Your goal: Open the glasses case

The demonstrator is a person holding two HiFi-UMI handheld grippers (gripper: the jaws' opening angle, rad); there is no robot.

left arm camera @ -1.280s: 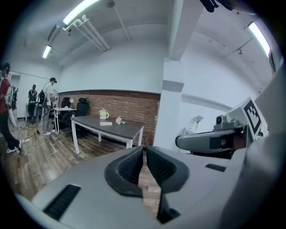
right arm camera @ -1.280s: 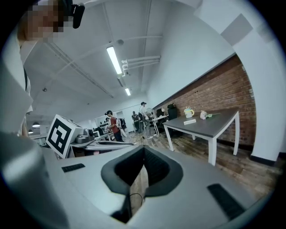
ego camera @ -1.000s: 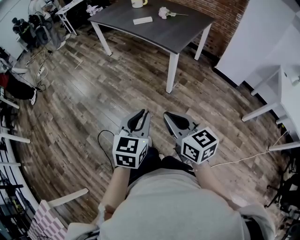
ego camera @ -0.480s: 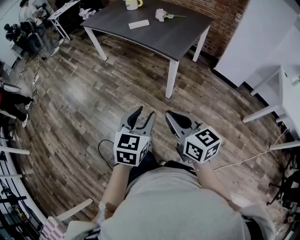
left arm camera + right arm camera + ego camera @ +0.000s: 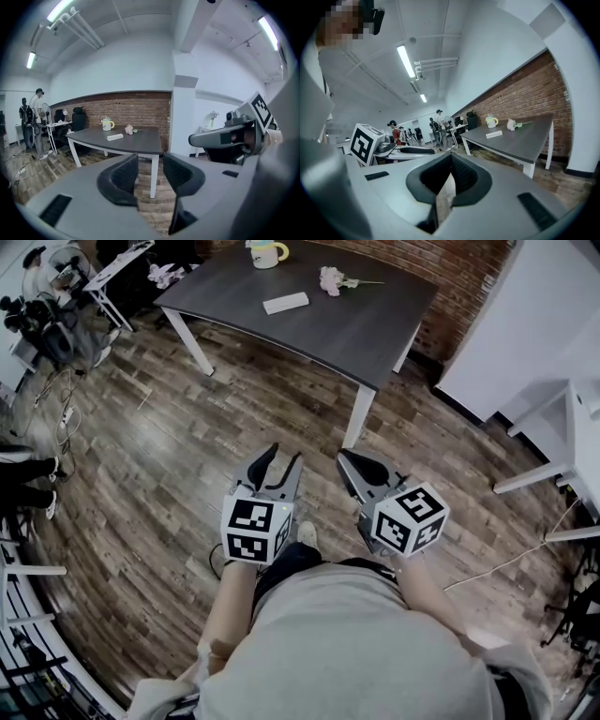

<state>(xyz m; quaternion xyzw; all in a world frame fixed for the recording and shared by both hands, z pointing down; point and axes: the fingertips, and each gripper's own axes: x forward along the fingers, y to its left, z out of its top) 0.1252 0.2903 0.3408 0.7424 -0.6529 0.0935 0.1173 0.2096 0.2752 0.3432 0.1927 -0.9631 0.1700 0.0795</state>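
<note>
Glasses case, a flat white oblong (image 5: 286, 303), lies on the dark grey bench (image 5: 366, 329) between a yellow-handled mug (image 5: 265, 252) and a pink flower (image 5: 331, 279), well apart from both tools. Since a second ago the bench has drawn nearer in the head view. The left tool (image 5: 284, 456) has just been opening its jaws, which now stand apart and empty. The right tool (image 5: 349, 457) is closed on nothing.

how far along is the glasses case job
Nothing done: the glasses case lies untouched on the table ahead. In hand: nothing; the left claw has just been opening, empty, and the right claw is shut, empty. Left: reach the table, grip the case, open it.
</note>
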